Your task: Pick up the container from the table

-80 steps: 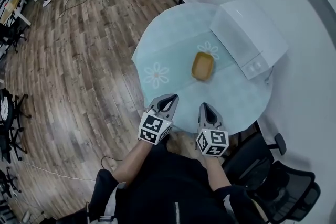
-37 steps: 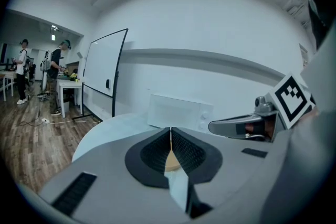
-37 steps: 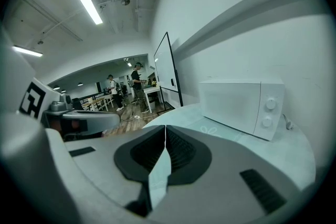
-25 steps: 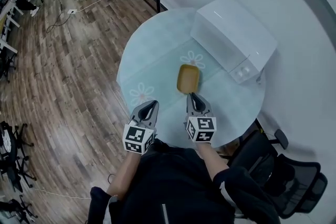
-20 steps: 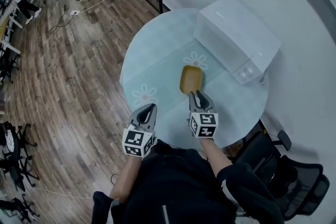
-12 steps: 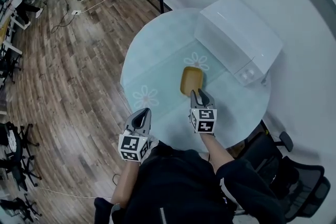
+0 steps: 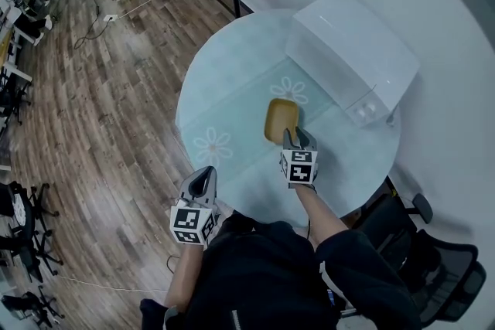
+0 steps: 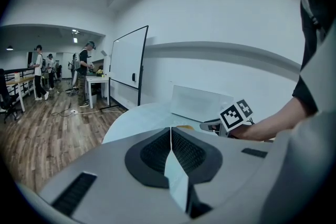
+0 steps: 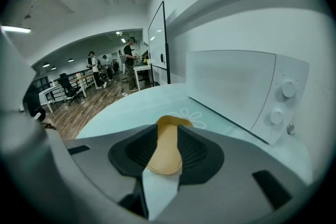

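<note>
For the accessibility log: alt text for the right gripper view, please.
The right gripper has its jaws apart with a yellow container between them, on a pale round table. A white microwave stands at right, people far behind at left.

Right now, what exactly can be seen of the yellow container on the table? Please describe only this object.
The container is a shallow, open, mustard-yellow tray with rounded corners, plastic-looking and seemingly empty. It lies flat near the middle of the round pale-blue table, in front of the white microwave and apart from it. The right hand-held gripper is at its near end: the jaws stand apart with that end in the gap between them. No firm grip is evident.
</note>
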Motion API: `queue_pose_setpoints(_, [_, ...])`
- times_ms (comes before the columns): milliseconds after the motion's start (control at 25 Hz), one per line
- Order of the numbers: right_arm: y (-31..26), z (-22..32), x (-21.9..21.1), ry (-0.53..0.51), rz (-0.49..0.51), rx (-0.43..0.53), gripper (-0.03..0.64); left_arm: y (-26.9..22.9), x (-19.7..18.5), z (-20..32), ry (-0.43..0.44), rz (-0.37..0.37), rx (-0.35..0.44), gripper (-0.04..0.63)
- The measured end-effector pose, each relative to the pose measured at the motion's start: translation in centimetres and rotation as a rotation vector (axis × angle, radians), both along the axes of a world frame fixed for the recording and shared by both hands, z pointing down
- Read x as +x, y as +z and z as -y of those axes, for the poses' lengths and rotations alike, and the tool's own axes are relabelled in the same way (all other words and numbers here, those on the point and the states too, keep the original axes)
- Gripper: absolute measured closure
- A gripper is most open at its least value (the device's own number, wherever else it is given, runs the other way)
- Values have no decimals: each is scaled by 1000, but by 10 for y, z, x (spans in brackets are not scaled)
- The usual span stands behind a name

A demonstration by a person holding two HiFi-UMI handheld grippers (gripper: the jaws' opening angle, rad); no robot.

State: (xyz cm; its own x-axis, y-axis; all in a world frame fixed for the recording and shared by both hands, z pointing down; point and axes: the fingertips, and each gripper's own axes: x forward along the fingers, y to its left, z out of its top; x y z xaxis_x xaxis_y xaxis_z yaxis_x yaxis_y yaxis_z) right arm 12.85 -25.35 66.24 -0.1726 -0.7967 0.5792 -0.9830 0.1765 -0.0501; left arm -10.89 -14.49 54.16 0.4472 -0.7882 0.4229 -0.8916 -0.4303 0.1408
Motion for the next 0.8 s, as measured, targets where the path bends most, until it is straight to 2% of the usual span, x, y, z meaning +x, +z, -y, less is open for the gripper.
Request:
queue_pose_setpoints(240, [32,10,14,32,-12,-81,508,7,-2,-2,-10,7,-21,578])
queue_pose_setpoints(680, [81,29,40,197,61,-248,508,9,-12,-4,-49,19,-33,577])
queue_pose_setpoints(800, [90,28,43,216,63,-288,508,10,-15,-6,-57,19,-38,578])
